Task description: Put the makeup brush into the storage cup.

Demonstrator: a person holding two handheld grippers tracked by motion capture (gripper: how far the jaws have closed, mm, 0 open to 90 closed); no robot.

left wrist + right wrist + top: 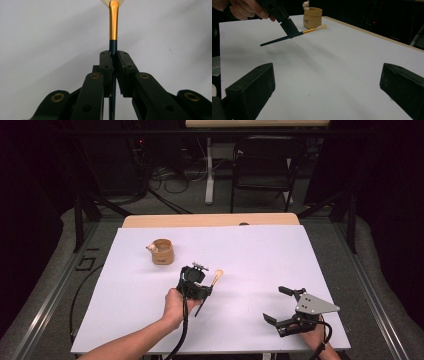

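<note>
A make-up brush (216, 277) with a dark handle, a gold ferrule and a pale tip is held lifted off the white table (260, 255). My left gripper (207, 289) is shut on its handle. In the left gripper view both pads of this gripper (113, 53) press the thin handle, and the brush (113, 22) points away from the camera. A tan cup (162, 252) with a small bear figure on its rim stands behind and left of it. My right gripper (276, 305) rests open near the front right edge, nothing between its jaws (327, 82). In its view I see the brush (312, 30) and the cup (312, 17).
A wooden tabletop edge (210, 220) shows beyond the white sheet. A black folding chair (262, 165) and a table leg (209, 170) stand on the floor behind. A black cable (182, 330) trails from the left gripper toward the front edge.
</note>
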